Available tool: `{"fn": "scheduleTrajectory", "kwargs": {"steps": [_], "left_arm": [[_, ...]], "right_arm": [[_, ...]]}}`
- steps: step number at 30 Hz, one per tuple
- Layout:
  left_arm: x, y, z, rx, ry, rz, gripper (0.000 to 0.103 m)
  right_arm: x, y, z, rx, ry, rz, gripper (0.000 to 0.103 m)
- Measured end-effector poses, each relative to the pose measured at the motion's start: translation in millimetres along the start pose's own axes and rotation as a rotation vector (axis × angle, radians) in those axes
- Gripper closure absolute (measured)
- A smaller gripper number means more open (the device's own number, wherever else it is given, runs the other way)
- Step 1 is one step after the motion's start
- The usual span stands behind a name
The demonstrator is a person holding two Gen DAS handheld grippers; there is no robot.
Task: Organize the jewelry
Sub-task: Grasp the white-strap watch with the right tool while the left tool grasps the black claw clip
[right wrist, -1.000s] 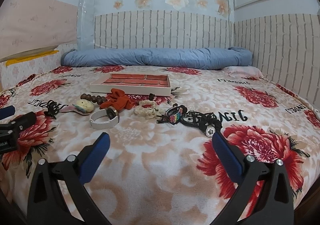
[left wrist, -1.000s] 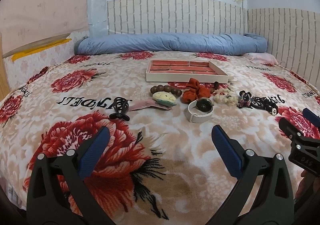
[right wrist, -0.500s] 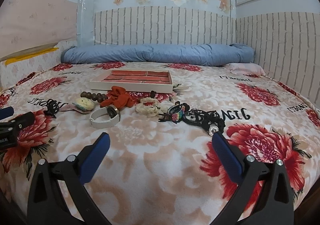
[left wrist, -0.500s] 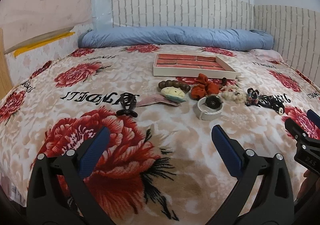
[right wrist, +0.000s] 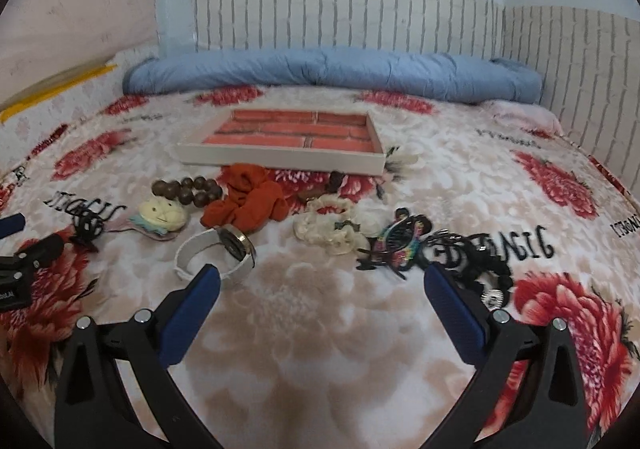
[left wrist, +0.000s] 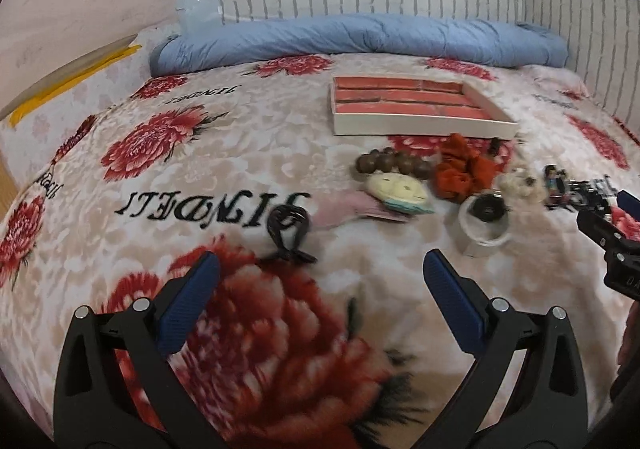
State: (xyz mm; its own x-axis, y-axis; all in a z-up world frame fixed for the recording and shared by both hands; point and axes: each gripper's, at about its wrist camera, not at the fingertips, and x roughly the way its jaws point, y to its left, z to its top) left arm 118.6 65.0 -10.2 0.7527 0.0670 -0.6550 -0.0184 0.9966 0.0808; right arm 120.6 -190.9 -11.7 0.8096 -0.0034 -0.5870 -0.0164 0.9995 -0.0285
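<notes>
Nothing sorted yet, tray lying empty on the bed with watch, beads, scrunchies and clips scattered just before it (all untouched), left gripper and right gripper hovering with fingers spread, grasping nothing.

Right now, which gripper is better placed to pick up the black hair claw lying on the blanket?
Left, probably. The left gripper is open, with the black hair claw just ahead between its fingers. The right gripper faces the white watch, with the claw far to its left.
</notes>
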Motion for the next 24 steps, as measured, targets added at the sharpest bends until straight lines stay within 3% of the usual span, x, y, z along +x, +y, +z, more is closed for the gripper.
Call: {"fn": "scheduleTrajectory", "kwargs": {"steps": [7, 16, 20, 22, 24], "left_arm": [[34, 26, 14, -0.008, 0.031, 0.018, 0.005], [75, 54, 13, -0.059, 0.125, -0.009, 0.005], [82, 57, 13, -0.061, 0.123, -0.004, 0.005], [84, 57, 14, -0.058, 0.117, -0.005, 0.006], [85, 55, 15, -0.053, 0.114, -0.008, 0.014]], "right_arm": [[54, 15, 4, 0.040, 0.152, 0.011, 0.004], [79, 36, 9, 0.084, 0.225, 0.040, 0.004], [91, 46, 6, 0.048, 0.262, 0.018, 0.004], [93, 47, 5, 0.050, 0.272, 0.018, 0.011], [96, 46, 6, 0.063, 0.286, 0.024, 0.019]]}}
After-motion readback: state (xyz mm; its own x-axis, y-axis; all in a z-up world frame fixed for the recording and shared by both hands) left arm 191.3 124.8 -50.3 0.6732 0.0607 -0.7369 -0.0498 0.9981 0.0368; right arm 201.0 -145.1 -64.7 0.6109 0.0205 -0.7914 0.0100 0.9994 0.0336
